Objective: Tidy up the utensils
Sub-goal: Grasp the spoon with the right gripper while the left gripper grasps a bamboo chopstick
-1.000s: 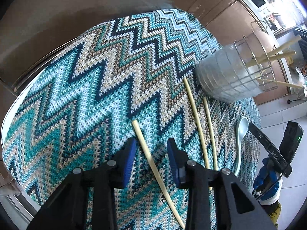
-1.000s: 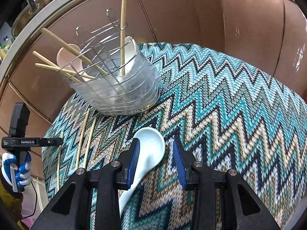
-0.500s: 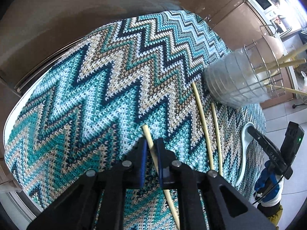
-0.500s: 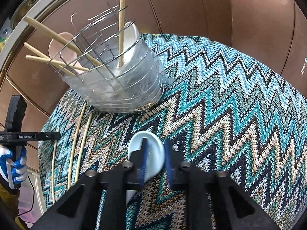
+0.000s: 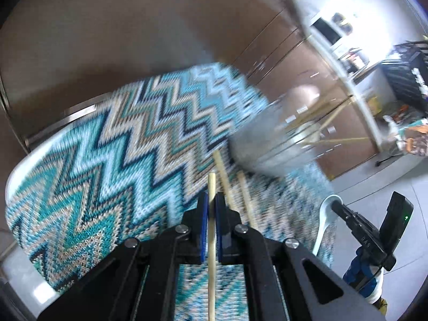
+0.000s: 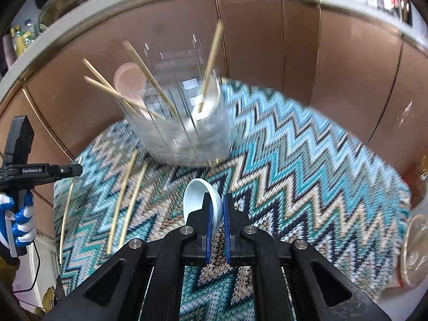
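My left gripper (image 5: 211, 206) is shut on a bamboo chopstick (image 5: 211, 254) and holds it above the zigzag cloth (image 5: 128, 144). Two more chopsticks (image 5: 235, 195) lie on the cloth just right of it. My right gripper (image 6: 216, 208) is shut on a white ceramic spoon (image 6: 199, 195), lifted off the cloth. The wire utensil holder (image 6: 182, 128) stands ahead of it with several chopsticks and a pink spoon (image 6: 127, 80) inside. The holder also shows blurred in the left wrist view (image 5: 278, 144). The white spoon shows there too (image 5: 325, 214).
The cloth (image 6: 307, 176) covers a small round table next to brown cabinet fronts (image 6: 347, 80). Two loose chopsticks (image 6: 125, 195) lie left of the spoon. A glass object (image 6: 417, 248) sits at the table's right edge. The left gripper (image 6: 40, 172) shows at far left.
Both grippers closed from open, the left on the chopstick, the right on the white spoon. Both have lifted their items off the cloth and are moving; the views are blurred.
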Motion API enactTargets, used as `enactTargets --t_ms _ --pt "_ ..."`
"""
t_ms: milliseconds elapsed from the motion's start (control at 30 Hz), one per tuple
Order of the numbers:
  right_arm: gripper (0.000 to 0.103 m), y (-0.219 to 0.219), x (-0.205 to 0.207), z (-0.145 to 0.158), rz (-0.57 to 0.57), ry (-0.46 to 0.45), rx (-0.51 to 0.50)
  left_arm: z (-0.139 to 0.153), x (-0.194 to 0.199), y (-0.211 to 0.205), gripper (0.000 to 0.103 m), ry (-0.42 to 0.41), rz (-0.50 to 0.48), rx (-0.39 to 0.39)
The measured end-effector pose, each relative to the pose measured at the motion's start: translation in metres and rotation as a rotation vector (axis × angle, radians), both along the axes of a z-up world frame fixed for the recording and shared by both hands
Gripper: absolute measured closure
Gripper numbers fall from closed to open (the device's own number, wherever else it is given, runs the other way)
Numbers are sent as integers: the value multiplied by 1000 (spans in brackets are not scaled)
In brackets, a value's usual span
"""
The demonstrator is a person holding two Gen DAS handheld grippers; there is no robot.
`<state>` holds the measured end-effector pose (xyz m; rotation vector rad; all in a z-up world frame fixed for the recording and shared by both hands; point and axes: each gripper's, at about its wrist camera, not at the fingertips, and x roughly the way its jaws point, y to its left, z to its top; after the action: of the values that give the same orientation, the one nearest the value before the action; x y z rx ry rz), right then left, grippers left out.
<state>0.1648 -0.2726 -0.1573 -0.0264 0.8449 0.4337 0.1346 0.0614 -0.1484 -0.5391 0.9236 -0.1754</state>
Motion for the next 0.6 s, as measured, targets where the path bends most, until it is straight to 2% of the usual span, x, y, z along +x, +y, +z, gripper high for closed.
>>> enactTargets --t_ms 167,367,467,600 --pt "96 -5 -16 58 -23 -169 25 71 -14 -19 98 -209 -21 58" --pt "96 12 -17 130 -66 -421 82 163 -5 -51 98 -521 -8 94" --pt "96 15 -11 153 -116 -547 93 190 11 -65 98 -637 19 117" --pt "96 18 7 162 -191 -672 70 199 38 -89 98 -743 74 171"
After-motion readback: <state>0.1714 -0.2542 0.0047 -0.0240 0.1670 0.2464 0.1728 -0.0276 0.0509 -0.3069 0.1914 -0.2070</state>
